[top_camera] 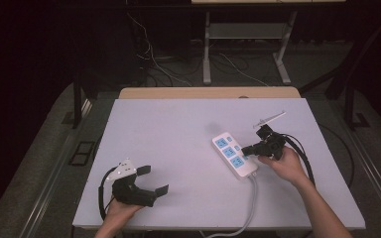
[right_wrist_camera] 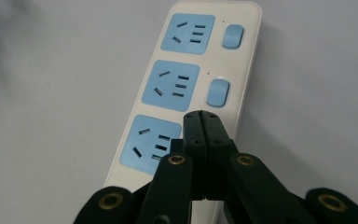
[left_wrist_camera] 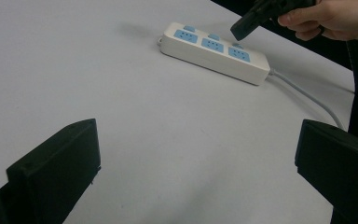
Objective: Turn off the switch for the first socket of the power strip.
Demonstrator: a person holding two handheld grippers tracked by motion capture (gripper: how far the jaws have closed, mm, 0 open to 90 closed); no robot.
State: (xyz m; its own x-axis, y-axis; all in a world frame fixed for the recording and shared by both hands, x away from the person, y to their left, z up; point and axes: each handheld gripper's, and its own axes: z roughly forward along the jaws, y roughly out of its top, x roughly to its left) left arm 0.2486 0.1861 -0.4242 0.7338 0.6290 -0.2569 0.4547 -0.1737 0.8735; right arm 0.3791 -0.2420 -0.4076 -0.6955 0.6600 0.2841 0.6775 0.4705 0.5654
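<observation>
A white power strip (top_camera: 234,153) (left_wrist_camera: 214,53) (right_wrist_camera: 191,84) with three blue sockets and blue switches lies right of the table's middle. My right gripper (top_camera: 245,150) (left_wrist_camera: 240,29) (right_wrist_camera: 201,116) is shut with nothing between its jaws. Its tip points down at the strip's edge beside the socket nearest the cable, where it hides that socket's switch; whether it touches, I cannot tell. The other two switches (right_wrist_camera: 217,92) are in sight. My left gripper (top_camera: 154,180) (left_wrist_camera: 198,140) is held open and empty at the front left, aimed toward the strip.
The strip's grey cable (top_camera: 252,203) (left_wrist_camera: 307,95) runs off the table's front edge. The white tabletop (top_camera: 168,129) has a wooden strip (top_camera: 208,92) along its far side. Desk legs and loose wires (top_camera: 154,64) stand on the floor beyond.
</observation>
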